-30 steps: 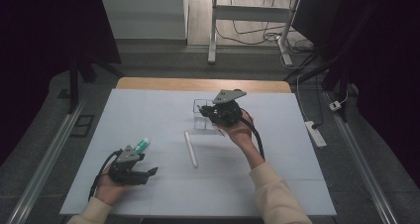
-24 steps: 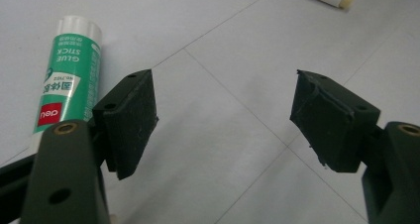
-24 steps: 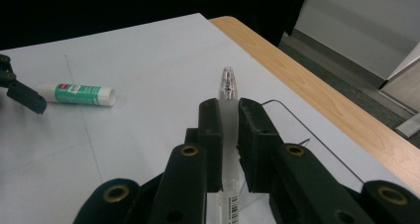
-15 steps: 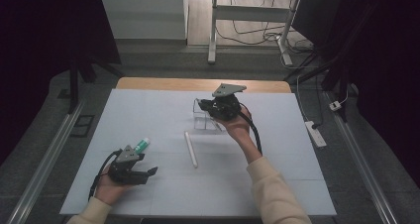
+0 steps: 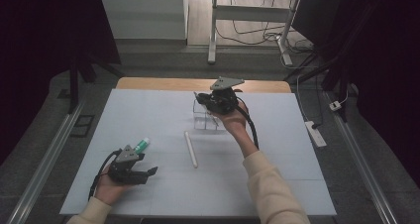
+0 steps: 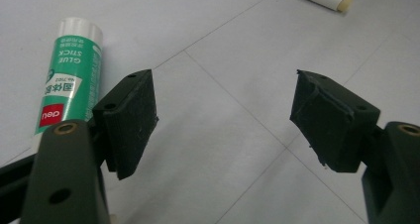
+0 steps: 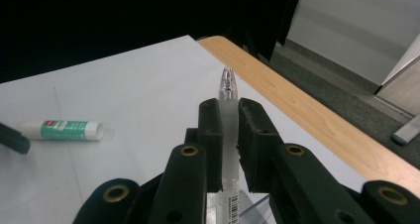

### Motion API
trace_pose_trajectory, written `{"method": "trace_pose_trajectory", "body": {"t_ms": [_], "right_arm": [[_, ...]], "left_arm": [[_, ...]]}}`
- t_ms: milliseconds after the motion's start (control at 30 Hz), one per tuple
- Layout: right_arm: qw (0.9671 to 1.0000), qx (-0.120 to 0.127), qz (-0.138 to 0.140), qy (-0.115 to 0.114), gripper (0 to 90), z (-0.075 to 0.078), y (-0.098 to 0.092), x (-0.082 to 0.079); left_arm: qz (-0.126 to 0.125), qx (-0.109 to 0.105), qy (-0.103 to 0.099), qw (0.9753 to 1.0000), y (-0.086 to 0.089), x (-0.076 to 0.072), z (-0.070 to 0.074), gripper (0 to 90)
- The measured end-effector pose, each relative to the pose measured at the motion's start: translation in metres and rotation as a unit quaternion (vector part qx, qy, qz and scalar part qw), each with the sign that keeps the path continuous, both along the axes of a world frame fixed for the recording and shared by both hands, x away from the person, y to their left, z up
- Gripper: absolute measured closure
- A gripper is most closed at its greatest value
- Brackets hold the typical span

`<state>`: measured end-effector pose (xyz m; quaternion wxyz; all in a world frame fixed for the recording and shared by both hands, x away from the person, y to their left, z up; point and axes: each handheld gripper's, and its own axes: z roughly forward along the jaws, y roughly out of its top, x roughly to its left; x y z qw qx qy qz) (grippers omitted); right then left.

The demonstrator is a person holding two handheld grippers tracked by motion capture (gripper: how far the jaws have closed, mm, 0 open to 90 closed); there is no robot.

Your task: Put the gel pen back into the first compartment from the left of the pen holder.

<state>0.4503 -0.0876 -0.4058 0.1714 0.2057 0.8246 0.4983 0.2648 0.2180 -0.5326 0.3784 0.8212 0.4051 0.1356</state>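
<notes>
**Pen lifted a little further over the clear holder**

Since the earlier frames, the right hand-held gripper (image 5: 214,101) has been shifted slightly toward the far edge of the tabletop (image 5: 148,110), above the clear holder (image 5: 204,119); the left one has hardly been moved.

A frosted, translucent pen (image 7: 229,130) is pinched between the jaws of the right hand-held gripper (image 7: 228,144). In the right gripper view the pen is seen standing along the jaws, its tip rising above them, and a barcode label is seen on its lower part. A clear edge of the holder can be noticed just below the jaws. From the high view the right hand-held gripper is held over the holder; whether the pen touches the holder cannot be told.

The left hand-held gripper (image 5: 143,173) is kept near the front left part of the tabletop, its jaws spread wide with nothing between them. In the left gripper view (image 6: 223,120) a green and white glue stick (image 6: 69,73) is seen lying flat just beside one jaw, apart from it. A white rod (image 5: 190,148) is laid on the tabletop between the two hands, near the holder but not touching it.
</notes>
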Motion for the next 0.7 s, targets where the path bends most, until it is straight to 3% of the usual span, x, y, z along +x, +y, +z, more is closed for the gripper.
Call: {"method": "trace_pose_trajectory", "body": {"t_ms": [233, 700], "right_arm": [[0.9997, 0.021, -0.016, 0.003, 79.9, 0.006, 0.001, 0.012], [0.9982, 0.054, -0.027, 0.006, 79.9, 0.018, 0.004, 0.019]], "left_arm": [[0.001, -0.003, 0.0, 1.0, 0.0, 0.0, 0.0, 25.6], [0.001, -0.004, 0.0, 1.0, 0.0, 0.0, 0.0, 25.7]]}}
